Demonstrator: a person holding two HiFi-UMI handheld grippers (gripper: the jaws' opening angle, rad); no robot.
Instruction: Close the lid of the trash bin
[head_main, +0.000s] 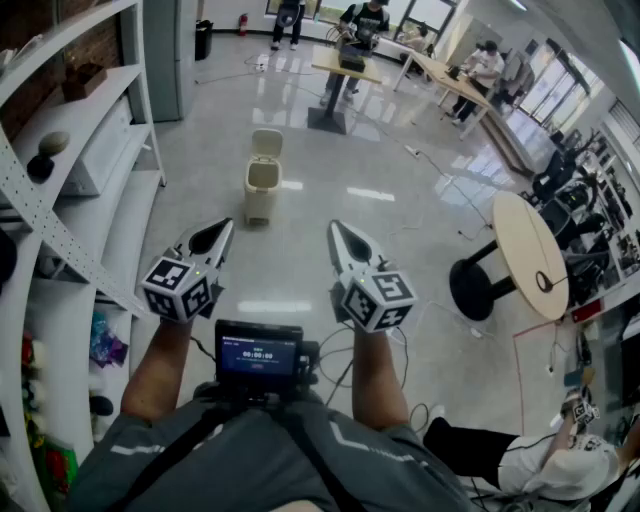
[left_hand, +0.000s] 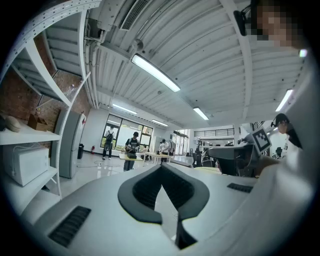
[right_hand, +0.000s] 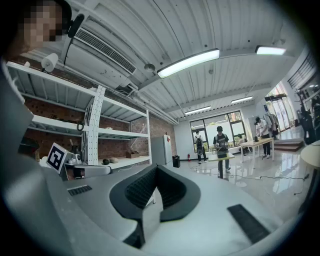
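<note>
Trash bin (head_main: 263, 180) stands well beyond left gripper (head_main: 226, 228) and right gripper (head_main: 335, 230)

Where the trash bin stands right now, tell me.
In the head view the trash bin stands on the floor ahead, lid raised, left of centre, beyond the left gripper and right of the white shelving.

A small beige plastic trash bin (head_main: 261, 190) stands on the glossy grey floor (head_main: 390, 240), its hinged lid (head_main: 267, 142) raised upright. Nearer the camera, well apart from it, the white left gripper (head_main: 226, 227) and white right gripper (head_main: 334, 229) point towards it, jaws together.
</note>
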